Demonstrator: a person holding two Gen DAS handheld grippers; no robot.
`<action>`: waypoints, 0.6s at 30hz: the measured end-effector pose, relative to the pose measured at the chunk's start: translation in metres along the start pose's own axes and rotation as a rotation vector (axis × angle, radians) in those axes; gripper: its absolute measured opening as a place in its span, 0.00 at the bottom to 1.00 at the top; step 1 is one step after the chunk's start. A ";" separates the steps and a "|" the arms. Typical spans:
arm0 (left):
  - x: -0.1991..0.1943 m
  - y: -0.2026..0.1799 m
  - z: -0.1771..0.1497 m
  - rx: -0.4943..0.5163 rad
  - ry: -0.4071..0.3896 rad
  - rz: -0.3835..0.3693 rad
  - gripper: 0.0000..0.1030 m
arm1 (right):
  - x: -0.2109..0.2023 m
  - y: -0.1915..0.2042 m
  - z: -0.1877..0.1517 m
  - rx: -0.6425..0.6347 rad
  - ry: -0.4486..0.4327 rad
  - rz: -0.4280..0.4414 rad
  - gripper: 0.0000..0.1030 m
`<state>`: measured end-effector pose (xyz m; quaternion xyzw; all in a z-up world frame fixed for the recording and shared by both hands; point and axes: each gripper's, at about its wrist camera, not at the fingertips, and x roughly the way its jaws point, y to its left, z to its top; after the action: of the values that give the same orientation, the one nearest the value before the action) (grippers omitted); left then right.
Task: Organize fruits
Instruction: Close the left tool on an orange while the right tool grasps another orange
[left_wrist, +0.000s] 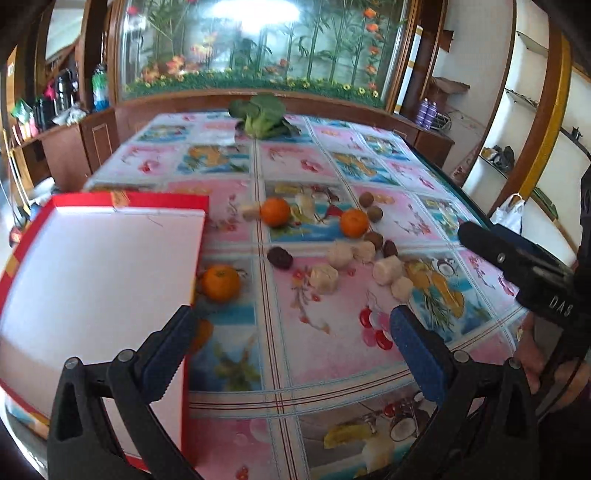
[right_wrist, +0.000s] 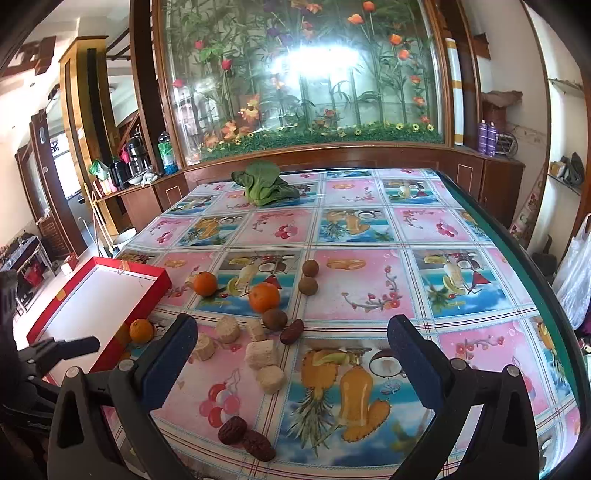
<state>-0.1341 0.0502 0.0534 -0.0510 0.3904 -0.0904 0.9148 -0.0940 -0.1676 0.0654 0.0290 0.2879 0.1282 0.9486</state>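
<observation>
Red-rimmed box (left_wrist: 96, 280) sits empty at worktop (left_wrist: 332, 354) edge, presumably to receive fruit. Oranges (left_wrist: 275, 211), dates and kiwis lie scattered beside it. Left tool (left_wrist: 291, 332) and right tool (right_wrist: 291, 343): both wide open, holding nothing.

Glass flower cabinet (right_wrist: 303, 77), wooden sideboard (right_wrist: 332, 158), white wall shelves (left_wrist: 532, 96)

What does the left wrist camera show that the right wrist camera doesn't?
Only the left wrist view shows the right gripper from the side and a hand below it. Only the right wrist view shows two dark red dates at the table's near edge. Both show the red tray, three oranges, pale chunks, brown fruits and leafy greens.
</observation>
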 end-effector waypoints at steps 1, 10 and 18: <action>0.005 0.002 -0.001 -0.007 0.017 -0.006 1.00 | 0.001 0.000 0.000 0.002 0.004 -0.002 0.99; 0.028 0.020 -0.001 -0.070 0.080 -0.067 1.00 | 0.015 0.007 0.003 -0.023 0.027 0.005 0.99; 0.038 0.041 0.010 -0.072 0.079 0.003 1.00 | 0.040 0.007 0.018 -0.017 0.073 0.035 0.99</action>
<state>-0.0960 0.0829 0.0266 -0.0795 0.4291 -0.0771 0.8964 -0.0535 -0.1502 0.0597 0.0214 0.3205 0.1484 0.9353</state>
